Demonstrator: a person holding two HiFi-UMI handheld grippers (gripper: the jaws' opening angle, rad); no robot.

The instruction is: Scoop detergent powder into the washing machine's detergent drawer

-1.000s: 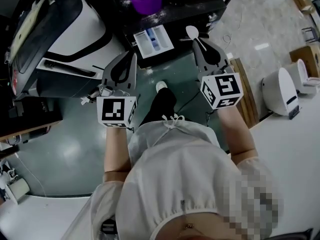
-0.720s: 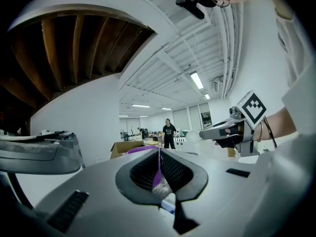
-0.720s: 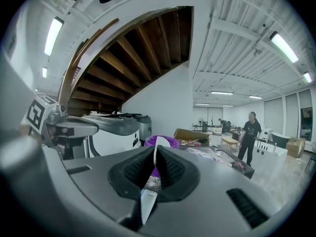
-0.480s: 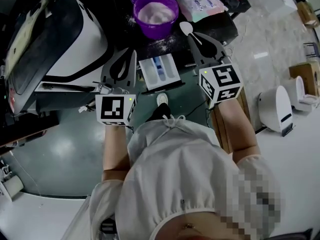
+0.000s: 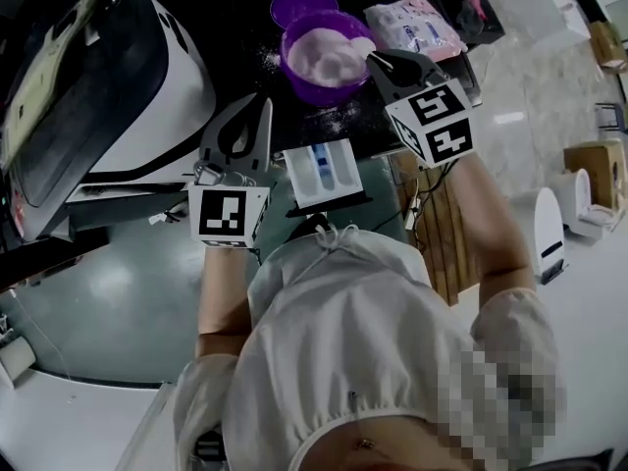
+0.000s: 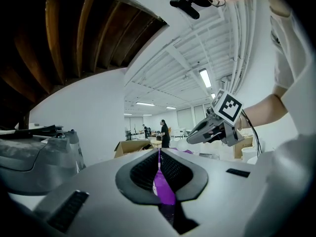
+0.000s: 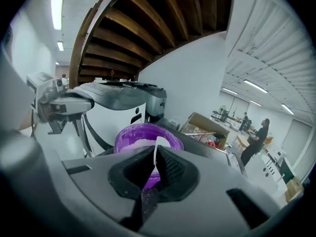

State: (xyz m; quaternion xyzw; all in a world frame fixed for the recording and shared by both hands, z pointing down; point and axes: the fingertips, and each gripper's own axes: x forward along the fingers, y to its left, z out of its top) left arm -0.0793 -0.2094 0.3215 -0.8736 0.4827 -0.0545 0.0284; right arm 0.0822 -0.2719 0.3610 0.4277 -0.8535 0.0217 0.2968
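Note:
A purple bowl (image 5: 319, 59) of white detergent powder (image 5: 329, 55) stands on the dark countertop. My right gripper (image 5: 376, 61) is shut on a white spoon (image 5: 361, 45), whose scoop end sits over the bowl's right rim. In the right gripper view the spoon (image 7: 157, 151) shows edge-on between the jaws, with the bowl (image 7: 140, 138) just beyond. The white detergent drawer (image 5: 299, 180) stands pulled out below the bowl. Left of the drawer my left gripper (image 5: 263, 106) is shut and holds nothing; a sliver of purple shows past its tips (image 6: 159, 154).
The washing machine (image 5: 108, 77) fills the left side. A purple lid (image 5: 297, 2) lies behind the bowl and a pink packet (image 5: 412, 23) to its right. Powder is spilt on the counter (image 5: 339, 118). White bins (image 5: 545, 229) stand on the floor at right.
My right gripper has carried the spoon forward from beside the drawer to the bowl's rim. The head view has shifted so the bowl sits lower in frame. The left gripper has barely moved.

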